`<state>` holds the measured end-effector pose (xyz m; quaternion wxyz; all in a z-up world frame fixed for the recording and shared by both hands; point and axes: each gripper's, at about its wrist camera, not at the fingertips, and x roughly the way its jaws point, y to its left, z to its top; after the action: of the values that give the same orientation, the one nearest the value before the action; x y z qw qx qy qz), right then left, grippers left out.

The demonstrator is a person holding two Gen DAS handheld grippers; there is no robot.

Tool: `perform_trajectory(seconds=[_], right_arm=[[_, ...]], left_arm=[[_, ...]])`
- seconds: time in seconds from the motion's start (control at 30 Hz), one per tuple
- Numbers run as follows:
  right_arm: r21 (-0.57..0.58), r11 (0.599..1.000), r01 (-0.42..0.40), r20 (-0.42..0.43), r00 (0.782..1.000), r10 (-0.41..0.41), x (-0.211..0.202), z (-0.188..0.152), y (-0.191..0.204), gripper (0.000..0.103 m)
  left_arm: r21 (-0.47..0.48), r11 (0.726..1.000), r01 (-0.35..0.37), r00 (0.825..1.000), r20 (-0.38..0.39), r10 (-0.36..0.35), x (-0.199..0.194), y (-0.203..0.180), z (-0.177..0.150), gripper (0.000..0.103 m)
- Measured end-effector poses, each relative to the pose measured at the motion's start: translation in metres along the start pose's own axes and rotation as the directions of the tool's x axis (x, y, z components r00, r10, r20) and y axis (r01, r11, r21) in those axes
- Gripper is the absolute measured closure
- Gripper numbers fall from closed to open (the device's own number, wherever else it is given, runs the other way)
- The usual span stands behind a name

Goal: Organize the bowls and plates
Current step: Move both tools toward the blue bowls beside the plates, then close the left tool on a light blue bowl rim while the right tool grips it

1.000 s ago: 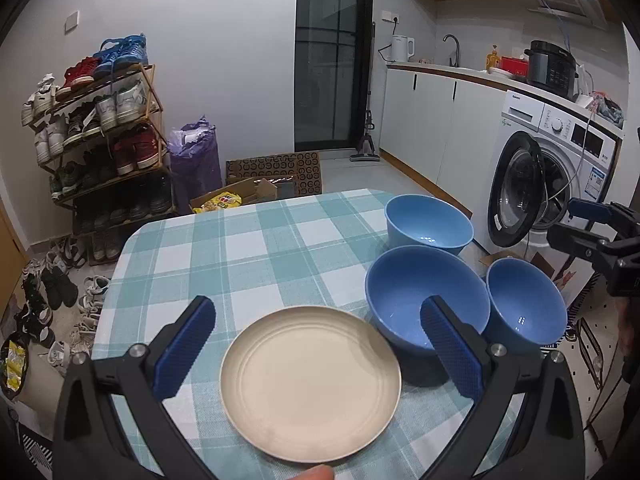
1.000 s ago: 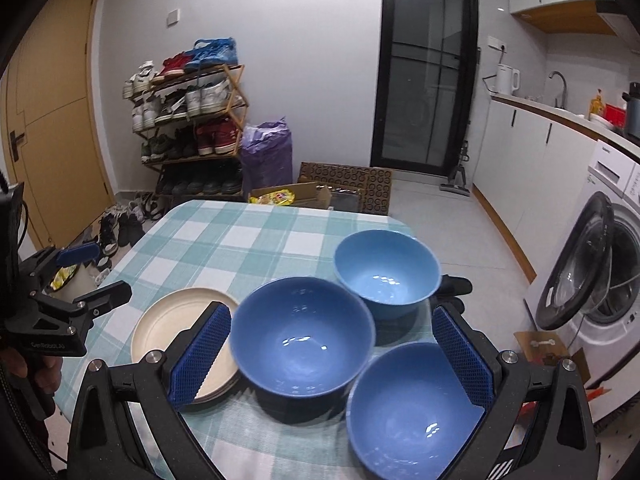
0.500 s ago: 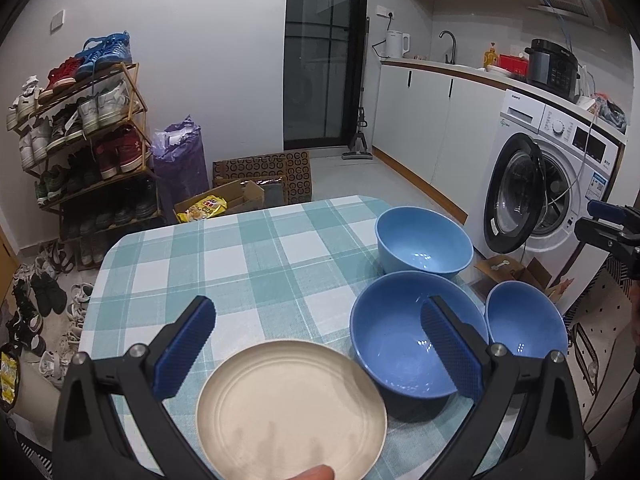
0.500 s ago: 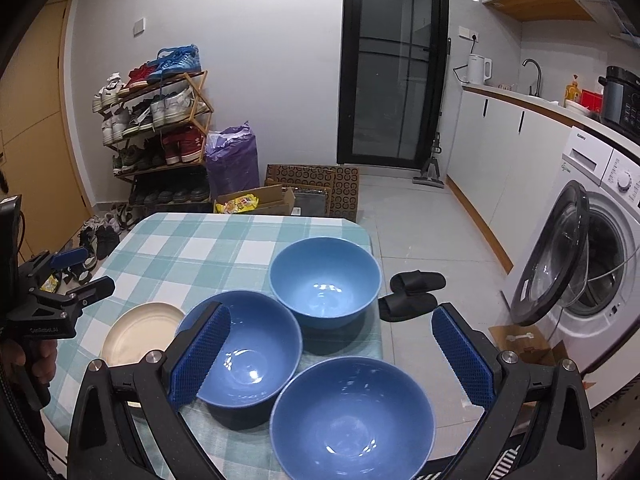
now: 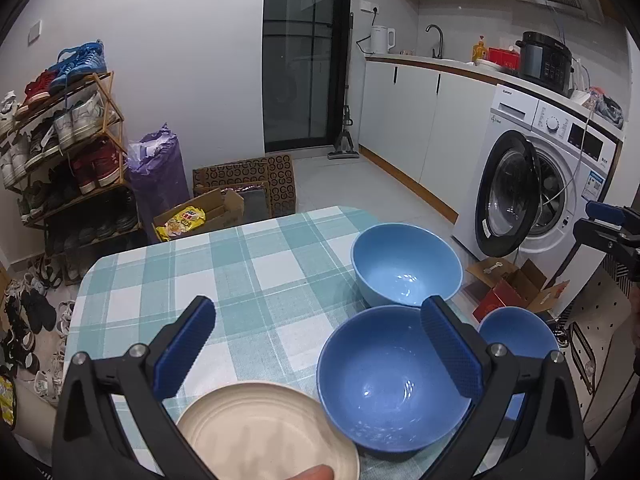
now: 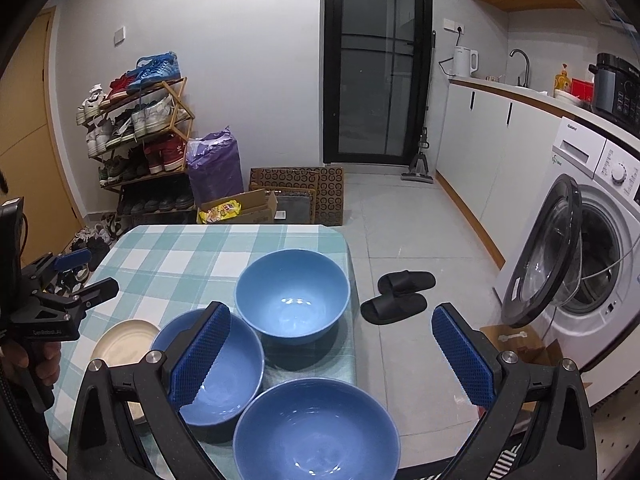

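Three blue bowls and a cream plate sit on a table with a green-checked cloth (image 5: 256, 264). In the left wrist view the plate (image 5: 264, 432) lies nearest, with one bowl (image 5: 384, 384) to its right, a farther bowl (image 5: 406, 264) beyond and a smaller-looking bowl (image 5: 516, 332) at the right edge. My left gripper (image 5: 318, 350) hangs open above the plate and near bowl, holding nothing. In the right wrist view my right gripper (image 6: 330, 356) stands open over the closest bowl (image 6: 316, 428), with the middle bowl (image 6: 224, 364), far bowl (image 6: 292, 292) and plate (image 6: 124, 340) to the left.
A washing machine (image 6: 580, 264) with its door open stands at the right. Black slippers (image 6: 396, 296) lie on the floor beside the table. A shoe rack (image 5: 60, 152), a purple bag (image 5: 156, 172) and cardboard boxes (image 5: 240, 192) stand behind the table.
Both grippers have pulled back and up from the table, so the bowls and plate sit lower in each view. Both stayed open. The dishes have not moved.
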<state>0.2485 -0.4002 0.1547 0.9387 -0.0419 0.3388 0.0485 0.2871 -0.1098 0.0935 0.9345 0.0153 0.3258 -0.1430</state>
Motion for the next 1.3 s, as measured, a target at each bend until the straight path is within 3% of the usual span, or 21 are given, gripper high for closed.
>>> perform_trajectory(seconds=[0.67, 1.3], right_arm=[[0.070, 0.998, -0.006, -0.064, 0.998, 0.011, 0.065, 0.012, -0.025, 0.001], [0.082, 0.996, -0.019, -0.208, 0.978, 0.036, 0.154, -0.002, -0.025, 0.001]], left_arm=[[0.036, 0.999, 0.025, 0.998, -0.059, -0.022, 0.069, -0.017, 0.026, 0.000], [0.040, 0.999, 0.023, 0.987, -0.158, -0.016, 0.138, -0.024, 0.023, 0.000]])
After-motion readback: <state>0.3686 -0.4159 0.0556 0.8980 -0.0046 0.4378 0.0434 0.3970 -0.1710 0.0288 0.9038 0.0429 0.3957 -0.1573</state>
